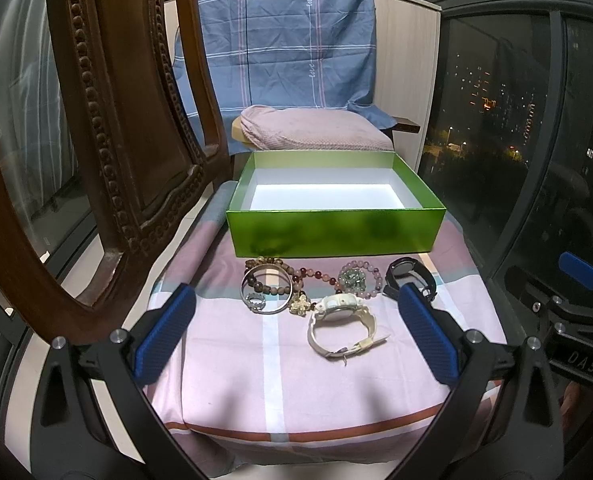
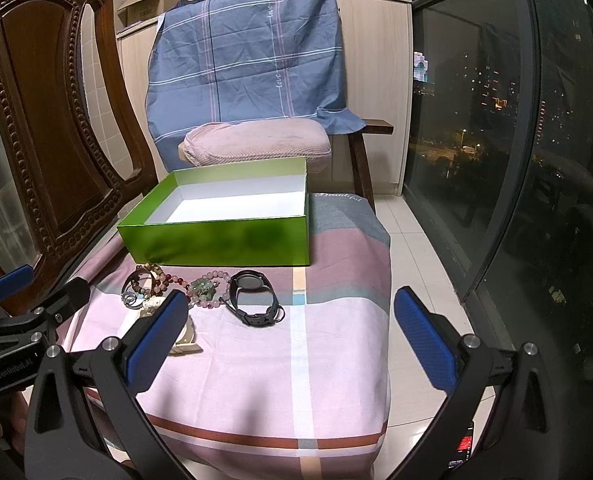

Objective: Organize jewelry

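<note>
Jaws of the left gripper (image 1: 296,332) and the right gripper (image 2: 292,340) both stand wide apart, holding nothing, above the near part of the pink plaid cloth-covered surface (image 1: 256,392); the jewelry lies in a row just in front of the open green cardboard box (image 1: 336,232); from the left: a silver metal bangle (image 1: 266,290) overlapping a brown wooden bead bracelet (image 1: 256,270), then a white plastic wristwatch (image 1: 342,326), a pink bead bracelet with a green charm (image 1: 354,278), and a black wristwatch (image 2: 254,300) at the right end; a carved wooden chair back (image 1: 108,152) stands at the far left.
</note>
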Demonstrator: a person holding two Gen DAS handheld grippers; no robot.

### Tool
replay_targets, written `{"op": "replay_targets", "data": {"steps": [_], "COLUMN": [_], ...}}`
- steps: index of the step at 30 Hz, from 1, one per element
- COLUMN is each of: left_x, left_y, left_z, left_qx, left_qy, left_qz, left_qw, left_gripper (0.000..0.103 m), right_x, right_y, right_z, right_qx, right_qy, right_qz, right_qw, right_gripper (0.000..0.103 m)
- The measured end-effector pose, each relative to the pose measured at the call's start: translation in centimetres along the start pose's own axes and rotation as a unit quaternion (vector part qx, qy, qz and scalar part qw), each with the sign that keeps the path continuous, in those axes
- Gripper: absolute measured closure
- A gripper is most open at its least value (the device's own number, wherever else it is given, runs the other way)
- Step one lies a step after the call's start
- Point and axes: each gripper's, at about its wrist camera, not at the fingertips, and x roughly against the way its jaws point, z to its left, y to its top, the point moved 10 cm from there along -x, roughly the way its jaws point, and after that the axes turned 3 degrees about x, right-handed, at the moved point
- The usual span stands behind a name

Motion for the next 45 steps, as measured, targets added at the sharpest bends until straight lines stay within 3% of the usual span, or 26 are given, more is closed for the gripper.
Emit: {"op": "replay_targets", "data": {"steps": [45], "left_x": [-0.49], "left_y": [0.24], "left_z": [-0.21], "left_qx": [-0.003], "left_qy": [0.001], "left_qz": [0.01], "left_qw": [0.9999], "left_gripper": [0.004], "right_x": [-0.04], "right_y": [-0.03], "right_z": [0.09], "right_qx": [0.001], "right_qy": [0.0], "right_qz": [0.002], "right_qw": [1.0], "right_gripper": [0.003]}}
